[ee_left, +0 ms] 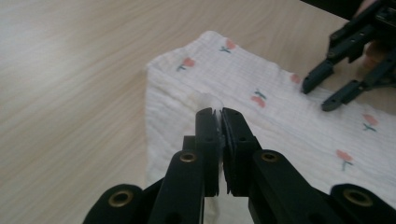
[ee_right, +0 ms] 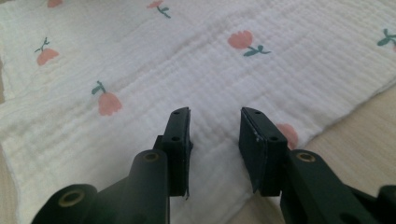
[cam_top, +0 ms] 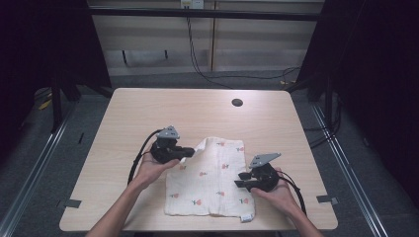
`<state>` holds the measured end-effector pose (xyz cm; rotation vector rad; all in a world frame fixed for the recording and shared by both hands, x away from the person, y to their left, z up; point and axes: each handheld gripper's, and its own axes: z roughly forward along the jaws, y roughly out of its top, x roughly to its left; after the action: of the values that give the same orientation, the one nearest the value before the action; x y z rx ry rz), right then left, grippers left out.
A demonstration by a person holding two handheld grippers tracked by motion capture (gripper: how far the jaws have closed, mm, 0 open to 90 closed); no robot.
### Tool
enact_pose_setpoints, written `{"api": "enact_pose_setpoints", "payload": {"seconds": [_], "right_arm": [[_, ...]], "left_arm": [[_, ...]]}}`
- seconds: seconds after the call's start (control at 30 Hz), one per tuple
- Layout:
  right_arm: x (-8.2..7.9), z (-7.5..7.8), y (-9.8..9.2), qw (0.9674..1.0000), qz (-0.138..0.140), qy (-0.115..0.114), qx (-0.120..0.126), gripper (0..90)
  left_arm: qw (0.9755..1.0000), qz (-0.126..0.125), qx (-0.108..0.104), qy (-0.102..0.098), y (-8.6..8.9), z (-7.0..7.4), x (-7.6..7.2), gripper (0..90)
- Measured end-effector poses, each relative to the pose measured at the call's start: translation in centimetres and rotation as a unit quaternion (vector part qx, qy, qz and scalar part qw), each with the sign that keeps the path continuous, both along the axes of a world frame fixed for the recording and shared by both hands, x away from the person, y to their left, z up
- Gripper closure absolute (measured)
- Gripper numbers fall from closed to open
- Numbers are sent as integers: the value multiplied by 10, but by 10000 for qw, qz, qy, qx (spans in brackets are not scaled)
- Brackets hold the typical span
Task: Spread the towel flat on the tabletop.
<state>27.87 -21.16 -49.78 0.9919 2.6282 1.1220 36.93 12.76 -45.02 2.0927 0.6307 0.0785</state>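
Left gripper [ee_left: 218, 114] clamps cloth [ee_left: 280, 112] edge | right gripper [ee_right: 215, 122] half-open above cloth

A light wooden bench [cam_top: 148, 106] with rounded corners has a dark round cable hole [cam_top: 237, 102] near its far edge. Grey floor [cam_top: 29, 163] surrounds it, with metal rails [cam_top: 42, 153] along both sides. Beyond the far edge, black cables [cam_top: 197, 64] hang down a pale panelled wall [cam_top: 257, 44]; black curtains [cam_top: 385, 74] flank it.

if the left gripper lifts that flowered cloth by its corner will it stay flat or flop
Probably flop: the cloth looks thin and crinkled, and its corner already bends up in the left gripper. Likely light, so it should drag across the table rather than resist.
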Motion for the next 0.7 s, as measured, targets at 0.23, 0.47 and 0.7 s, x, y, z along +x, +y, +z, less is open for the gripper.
{"api": "enact_pose_setpoints", "payload": {"seconds": [0.23, 0.47, 0.7], "right_arm": [[2, 1, 3, 10000, 11, 43, -24, 606], [2, 1, 1, 10000, -41, 37, 0, 578], [2, 1, -1, 10000, -69, 50, 23, 562]], "left_arm": [[9989, 469, -76, 32, 20, -7, 22, 861], [9980, 573, -180, 177, 31, -10, 34, 806], [9969, 717, -248, 188, 46, -4, 36, 699]]}}
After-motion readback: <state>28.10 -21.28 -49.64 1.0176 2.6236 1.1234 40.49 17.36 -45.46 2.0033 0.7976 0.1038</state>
